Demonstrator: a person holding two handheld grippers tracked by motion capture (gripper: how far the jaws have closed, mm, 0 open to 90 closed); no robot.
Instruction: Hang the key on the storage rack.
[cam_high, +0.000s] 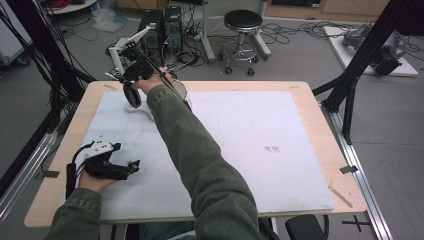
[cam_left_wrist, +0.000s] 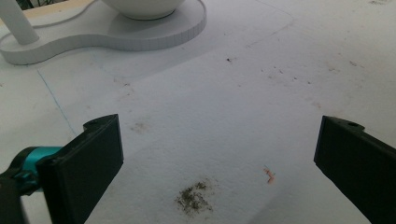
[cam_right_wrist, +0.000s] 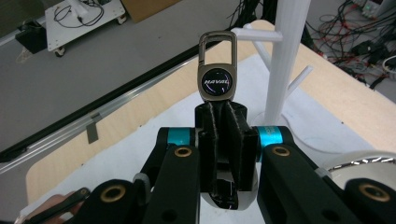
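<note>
Right tongs (cam_right_wrist: 219, 135): clenched on a key fob (cam_right_wrist: 215, 70), raised beside the white hook stand (cam_right_wrist: 285, 60) at the tabletop's (cam_high: 320, 130) far-left corner.
Left tongs (cam_left_wrist: 215, 158): released, low over the white mat (cam_left_wrist: 224, 93).
Hidden: fob's lower end, between the jaws.
Cut off: bowl (cam_left_wrist: 142, 7), stand base (cam_left_wrist: 93, 37).
</note>
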